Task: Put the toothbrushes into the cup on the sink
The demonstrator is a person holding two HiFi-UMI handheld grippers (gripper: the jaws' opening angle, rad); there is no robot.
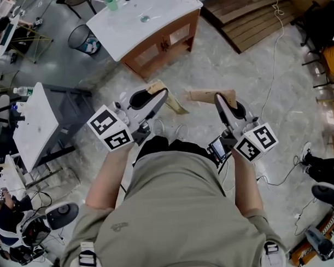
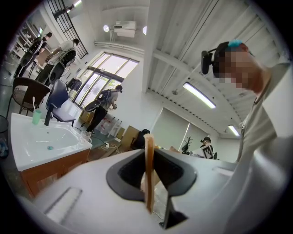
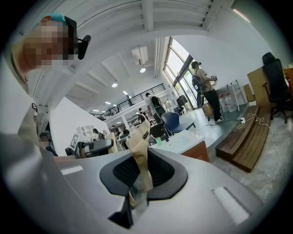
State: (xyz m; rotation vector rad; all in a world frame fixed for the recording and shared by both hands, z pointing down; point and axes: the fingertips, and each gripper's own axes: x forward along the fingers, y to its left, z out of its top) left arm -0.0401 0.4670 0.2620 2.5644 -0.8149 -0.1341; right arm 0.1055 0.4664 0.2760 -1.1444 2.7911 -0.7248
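The head view shows both claws level in front of the person's torso. The left claw (image 1: 163, 93) grips a tan toothbrush pack (image 1: 174, 102), and the right claw (image 1: 218, 99) grips a second toothbrush pack (image 1: 204, 95). The white sink (image 1: 152, 26) lies well apart at the top of the frame, with the green cup (image 1: 111, 3) on its far edge and a waste bin (image 1: 84, 39) beside it. Only the left gripper view shows the first pack edge-on, a thin strip (image 2: 149, 160) clamped between narrow jaws, with a thin stick upright in the cup (image 2: 36, 117) at the left. Only the right gripper view shows the second pack's creased paper (image 3: 139, 155) and a clear section low between the closed jaws.
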